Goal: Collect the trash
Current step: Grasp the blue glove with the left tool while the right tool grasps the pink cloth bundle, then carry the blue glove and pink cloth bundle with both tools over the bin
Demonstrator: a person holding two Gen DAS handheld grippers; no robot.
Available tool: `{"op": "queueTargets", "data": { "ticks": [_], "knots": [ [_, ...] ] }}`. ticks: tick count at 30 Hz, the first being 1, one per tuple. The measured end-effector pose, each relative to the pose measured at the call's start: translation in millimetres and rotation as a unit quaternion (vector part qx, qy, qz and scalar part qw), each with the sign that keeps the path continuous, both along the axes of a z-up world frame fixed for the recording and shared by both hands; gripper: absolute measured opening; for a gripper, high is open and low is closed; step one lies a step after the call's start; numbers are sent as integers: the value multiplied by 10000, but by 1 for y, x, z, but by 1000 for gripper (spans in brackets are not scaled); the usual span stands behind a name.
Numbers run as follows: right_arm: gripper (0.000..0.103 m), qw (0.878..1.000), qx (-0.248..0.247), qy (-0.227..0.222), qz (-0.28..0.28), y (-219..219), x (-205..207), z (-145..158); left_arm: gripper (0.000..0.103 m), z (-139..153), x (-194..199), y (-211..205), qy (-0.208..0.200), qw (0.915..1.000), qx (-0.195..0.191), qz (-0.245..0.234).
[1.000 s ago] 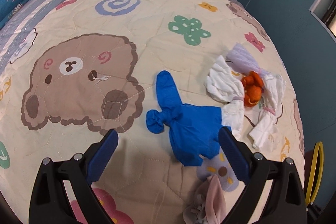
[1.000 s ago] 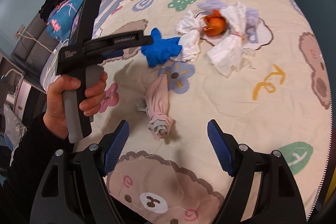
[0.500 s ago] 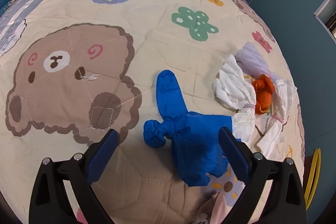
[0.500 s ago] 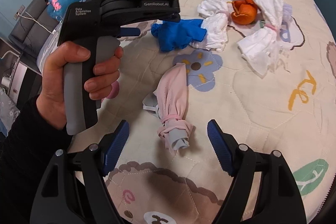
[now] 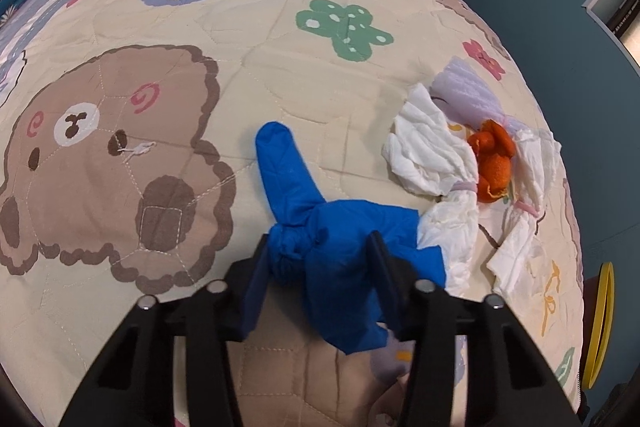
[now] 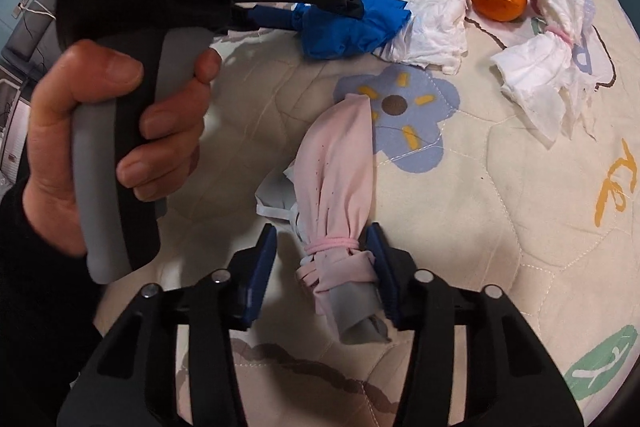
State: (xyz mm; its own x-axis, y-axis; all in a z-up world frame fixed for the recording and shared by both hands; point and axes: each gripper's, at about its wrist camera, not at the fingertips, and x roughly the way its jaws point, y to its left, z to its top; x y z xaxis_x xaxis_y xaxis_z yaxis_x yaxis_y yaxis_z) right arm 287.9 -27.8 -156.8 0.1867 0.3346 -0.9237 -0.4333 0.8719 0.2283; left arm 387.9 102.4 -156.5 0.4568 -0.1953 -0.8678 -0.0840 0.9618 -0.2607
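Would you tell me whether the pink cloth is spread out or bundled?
Bundled: the pink cloth is gathered into a roll and tied near one end with a pink band, lying on the quilt.

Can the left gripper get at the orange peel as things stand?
Probably not yet. The left gripper has just been closing, its jaws around the blue glove. The orange peel lies beyond it among the white tissues; nothing covers it.
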Motion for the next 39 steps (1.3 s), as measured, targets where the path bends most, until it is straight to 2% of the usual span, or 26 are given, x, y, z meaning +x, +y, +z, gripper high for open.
{"op": "queueTargets", "data": {
  "ticks": [3, 9, 13, 22, 39],
  "knots": [
    [25, 10000, 50, 32, -3, 0, 2, -1, 27, 0, 0, 0, -15, 10000, -15, 49],
    [20, 9999, 126, -6, -19, -4, -1, 5, 17, 9, -5, 5, -55, 9999, -105, 85],
    [19, 9996, 268, 28, -34, -12, -7, 13, 15, 17, -12, 3, -99, 9999, -20, 53],
    [19, 9987, 508, -48, -32, -37, -20, 37, 14, 41, -34, -1, -272, 9996, -96, -27],
    [19, 9972, 568, -304, -390, -93, -56, 58, 14, 81, -80, -23, -539, 9977, -43, -401]
  ]
}}
